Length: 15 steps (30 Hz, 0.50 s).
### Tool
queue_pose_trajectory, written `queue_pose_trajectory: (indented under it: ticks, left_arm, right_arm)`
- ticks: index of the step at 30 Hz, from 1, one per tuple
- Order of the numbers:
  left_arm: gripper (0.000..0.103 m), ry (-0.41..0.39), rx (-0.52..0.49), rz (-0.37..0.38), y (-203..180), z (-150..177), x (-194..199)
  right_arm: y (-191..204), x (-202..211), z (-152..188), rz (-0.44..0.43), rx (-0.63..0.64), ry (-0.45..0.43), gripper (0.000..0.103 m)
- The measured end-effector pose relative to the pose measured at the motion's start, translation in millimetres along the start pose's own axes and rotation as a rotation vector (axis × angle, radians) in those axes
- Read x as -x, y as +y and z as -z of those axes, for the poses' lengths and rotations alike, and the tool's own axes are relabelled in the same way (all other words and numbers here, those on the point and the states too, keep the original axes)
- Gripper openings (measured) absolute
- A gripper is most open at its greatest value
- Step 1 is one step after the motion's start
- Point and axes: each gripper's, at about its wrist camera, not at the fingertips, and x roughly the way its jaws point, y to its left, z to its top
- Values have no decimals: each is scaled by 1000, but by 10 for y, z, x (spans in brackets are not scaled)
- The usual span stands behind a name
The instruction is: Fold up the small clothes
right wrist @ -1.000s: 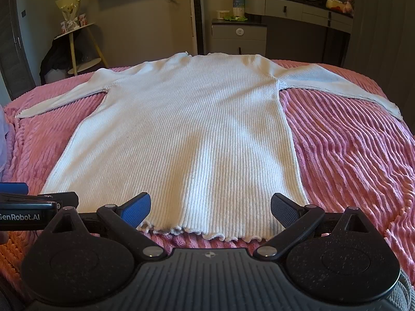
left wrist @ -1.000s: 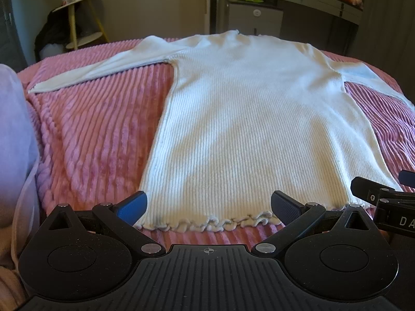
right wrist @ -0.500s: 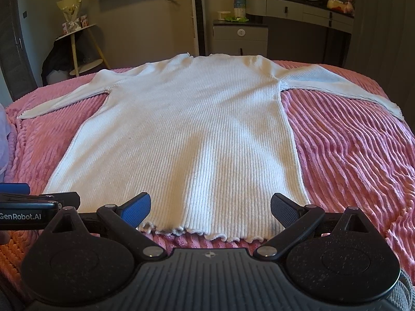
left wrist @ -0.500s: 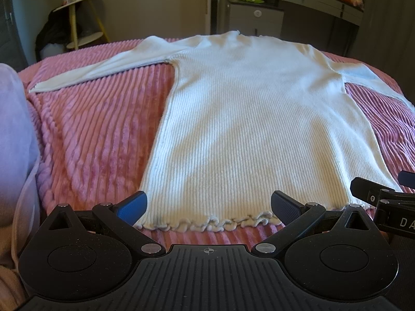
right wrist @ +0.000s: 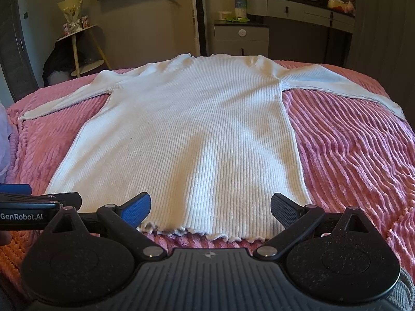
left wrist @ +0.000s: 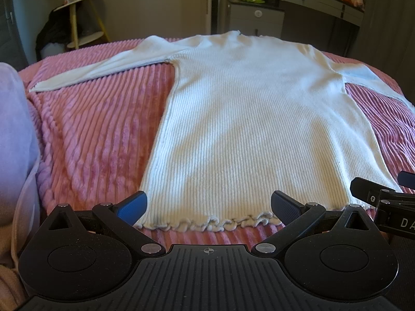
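A white ribbed long-sleeve top (left wrist: 249,119) lies flat on a pink ribbed blanket (left wrist: 103,134), sleeves spread out to both sides, frilled hem nearest me. It also shows in the right wrist view (right wrist: 192,134). My left gripper (left wrist: 207,204) is open and empty just above the hem's left half. My right gripper (right wrist: 210,207) is open and empty just above the hem's right half. Each gripper shows at the edge of the other's view, the right one (left wrist: 384,202) and the left one (right wrist: 33,207).
The pink blanket (right wrist: 350,150) covers a bed. A lilac cloth (left wrist: 13,134) lies at the left edge. Behind the bed stand a small round side table (right wrist: 77,46), a grey cabinet (right wrist: 241,36) and a dark dresser with a mirror (right wrist: 311,13).
Both grippers have risen and tilted slightly, so the top sits a little lower in both views. The top has not moved and both grippers stay open.
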Motion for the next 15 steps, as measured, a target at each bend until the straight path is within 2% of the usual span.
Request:
queue_pose_trajectory:
  ticks: [15]
  left_arm:
    - [103, -1, 11, -2, 3, 8, 7]
  right_arm:
    - [-7, 7, 4, -4, 0, -2, 99]
